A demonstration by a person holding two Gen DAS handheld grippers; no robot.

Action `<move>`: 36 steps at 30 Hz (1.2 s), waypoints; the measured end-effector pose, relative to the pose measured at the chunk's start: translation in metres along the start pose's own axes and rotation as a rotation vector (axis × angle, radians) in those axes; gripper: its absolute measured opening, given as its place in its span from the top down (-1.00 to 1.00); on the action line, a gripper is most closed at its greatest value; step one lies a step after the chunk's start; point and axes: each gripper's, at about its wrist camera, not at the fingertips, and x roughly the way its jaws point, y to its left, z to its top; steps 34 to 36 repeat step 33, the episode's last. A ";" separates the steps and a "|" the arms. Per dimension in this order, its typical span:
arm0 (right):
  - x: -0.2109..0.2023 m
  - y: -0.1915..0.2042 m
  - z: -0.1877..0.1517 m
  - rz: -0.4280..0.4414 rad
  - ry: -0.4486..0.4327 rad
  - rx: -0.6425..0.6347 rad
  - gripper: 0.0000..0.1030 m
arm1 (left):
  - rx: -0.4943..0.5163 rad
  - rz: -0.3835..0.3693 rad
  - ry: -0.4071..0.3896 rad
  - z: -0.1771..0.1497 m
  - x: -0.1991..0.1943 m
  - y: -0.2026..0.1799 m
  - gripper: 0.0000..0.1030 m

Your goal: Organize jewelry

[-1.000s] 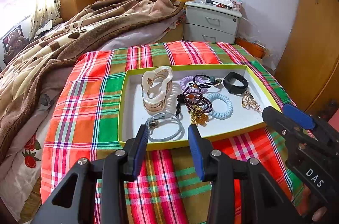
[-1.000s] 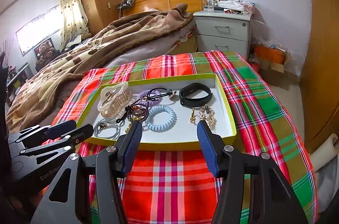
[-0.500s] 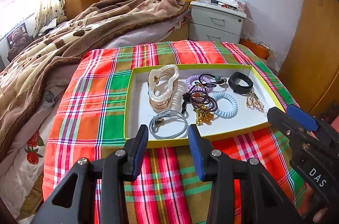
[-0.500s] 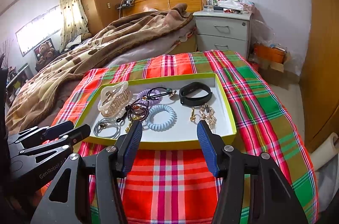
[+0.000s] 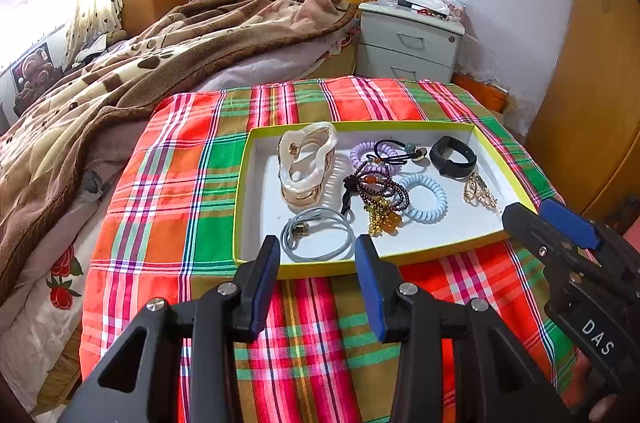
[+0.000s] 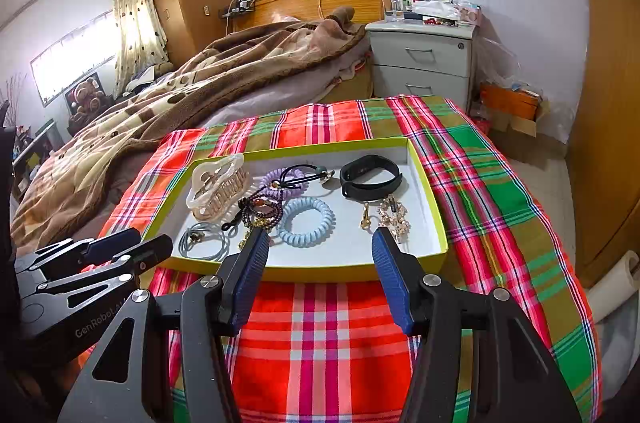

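Note:
A white tray with a yellow-green rim [image 5: 432, 251] [image 6: 436, 223] lies on a plaid cloth. It holds a cream hair claw [image 5: 306, 163] [image 6: 216, 187], a grey hair tie [image 5: 304, 255], dark beads [image 5: 376, 189], a pale blue spiral tie [image 5: 424, 199] [image 6: 306, 223], a purple spiral tie [image 5: 368, 153], a black band [image 5: 454, 157] [image 6: 370, 177] and gold earrings [image 5: 480, 191] [image 6: 390, 217]. My left gripper [image 5: 318, 243] [image 6: 150, 238] hovers open and empty before the tray's near left edge. Beside it, my right gripper [image 6: 320, 235] [image 5: 528, 209] is open and empty at the near right.
The plaid cloth [image 5: 168, 183] covers the foot of a bed, with a brown blanket [image 5: 120, 83] heaped to the left. A grey nightstand [image 6: 424, 63] stands behind, wooden wardrobe doors [image 6: 608, 143] at right, and an orange box [image 6: 508, 103] on the floor.

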 end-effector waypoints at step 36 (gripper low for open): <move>-0.001 0.000 0.000 -0.002 -0.002 0.003 -0.06 | -0.032 0.010 0.004 0.000 0.000 0.004 0.21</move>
